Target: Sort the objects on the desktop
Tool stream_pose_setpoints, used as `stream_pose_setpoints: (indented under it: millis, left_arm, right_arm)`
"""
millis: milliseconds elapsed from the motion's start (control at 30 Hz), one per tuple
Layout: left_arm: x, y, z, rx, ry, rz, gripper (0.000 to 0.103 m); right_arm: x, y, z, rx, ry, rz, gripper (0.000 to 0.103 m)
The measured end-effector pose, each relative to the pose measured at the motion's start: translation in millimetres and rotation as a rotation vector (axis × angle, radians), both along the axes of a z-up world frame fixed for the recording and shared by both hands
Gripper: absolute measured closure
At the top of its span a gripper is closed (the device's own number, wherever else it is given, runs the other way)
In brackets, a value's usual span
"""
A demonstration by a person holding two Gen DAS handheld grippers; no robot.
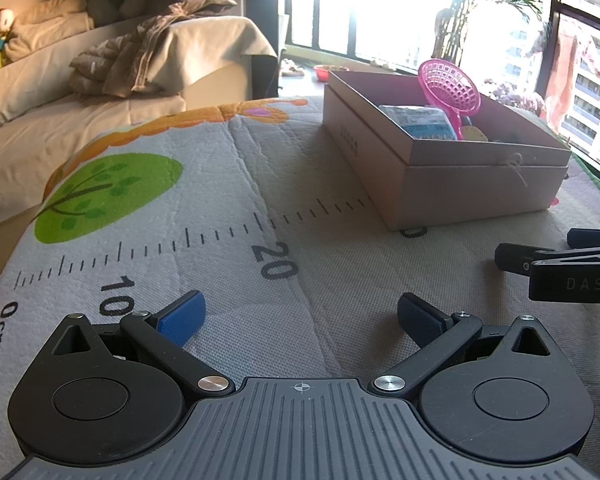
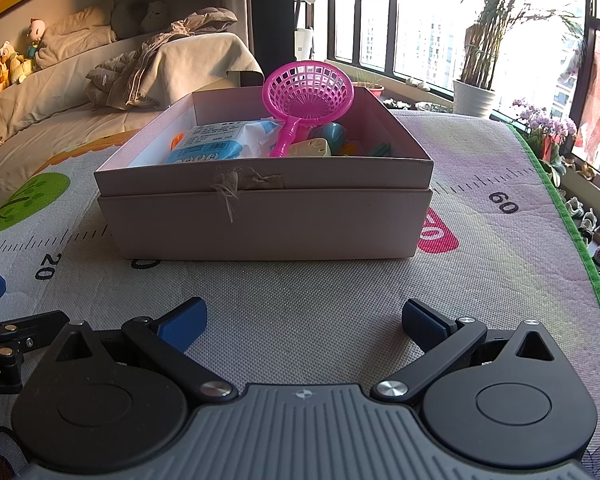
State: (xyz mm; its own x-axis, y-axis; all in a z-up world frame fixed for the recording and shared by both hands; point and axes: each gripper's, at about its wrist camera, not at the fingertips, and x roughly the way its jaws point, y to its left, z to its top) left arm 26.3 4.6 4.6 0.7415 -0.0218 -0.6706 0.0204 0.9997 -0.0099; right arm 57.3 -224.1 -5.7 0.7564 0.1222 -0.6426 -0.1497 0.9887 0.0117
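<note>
A pale cardboard box (image 2: 268, 216) stands on the printed mat (image 2: 300, 300), also in the left wrist view (image 1: 476, 188) at upper right. Inside lie a pink plastic strainer (image 2: 308, 92), which also shows in the left wrist view (image 1: 450, 90), a blue-white wipes pack (image 2: 212, 146), and small toys (image 2: 320, 146). My left gripper (image 1: 300, 320) is open and empty over the mat, left of the box. My right gripper (image 2: 304, 322) is open and empty, in front of the box. The right gripper's fingers also show at the left view's right edge (image 1: 556, 264).
A sofa with blankets and plush toys (image 2: 60, 92) stands left behind the mat. Windows, potted plants (image 2: 476, 96) and flowers are at the right. The mat's green edge (image 2: 560, 208) drops off at the right, with shoes below.
</note>
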Motion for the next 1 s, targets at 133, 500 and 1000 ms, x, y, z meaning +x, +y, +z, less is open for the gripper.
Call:
stream_pose_setpoints:
  millis: [133,500,1000]
  left_arm:
    - [0.0,-0.1,0.3,0.0,0.0,0.0,0.0]
    - [-0.9,1.2,-0.5,-0.008,-0.003,-0.001,0.0]
    - [-0.3,2.6,-1.2,-0.002,-0.004,-0.002,0.0]
  right_arm:
    - [-0.1,-0.2,0.4,-0.001,0.0,0.0,0.0]
    - [1.0,0.4,0.1,0.0,0.0,0.0,0.0]
    - [1.3,0.5,-0.1,-0.001,0.0,0.0,0.0]
